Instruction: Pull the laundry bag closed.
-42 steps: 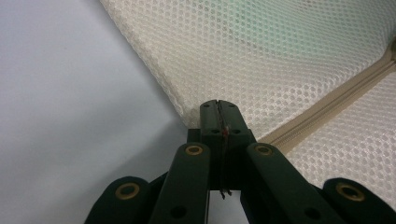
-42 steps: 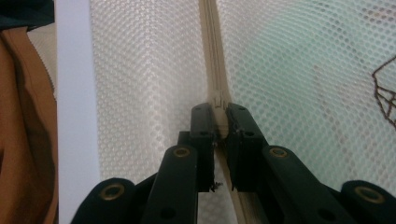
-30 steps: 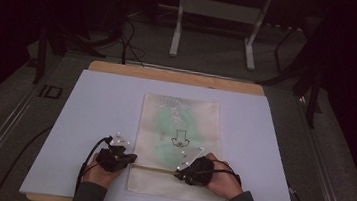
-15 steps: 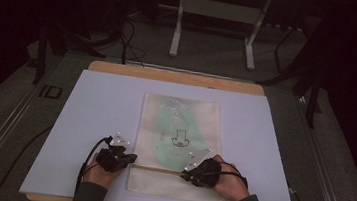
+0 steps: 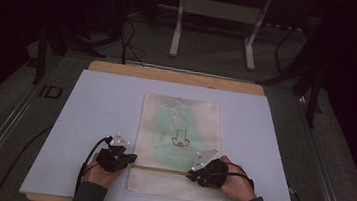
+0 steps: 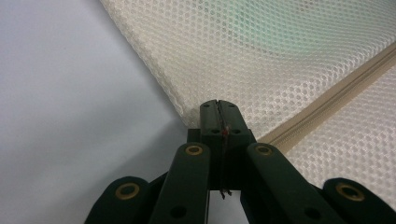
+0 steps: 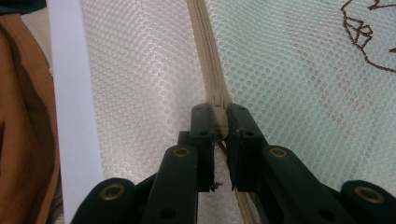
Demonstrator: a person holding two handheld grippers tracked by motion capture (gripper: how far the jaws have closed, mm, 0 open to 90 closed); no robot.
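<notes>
A cream mesh laundry bag lies flat in the middle of a pale lavender mat that covers a wooden table. Something green shows through the netting, with a small dark line drawing on it. A beige zipper runs across the bag near the person's edge.

The left gripper sits at the bag's left edge, right at the end of the zipper line. In the left gripper view its jaws are pressed tight together on the corner of the mesh, with the zipper tape running away just beside them.

The right gripper rests on the zipper line toward the bag's right side. In the right gripper view its jaws are clamped on the zipper slider, the tape stretching straight ahead between plain mesh on one side and the green-tinted mesh on the other.
</notes>
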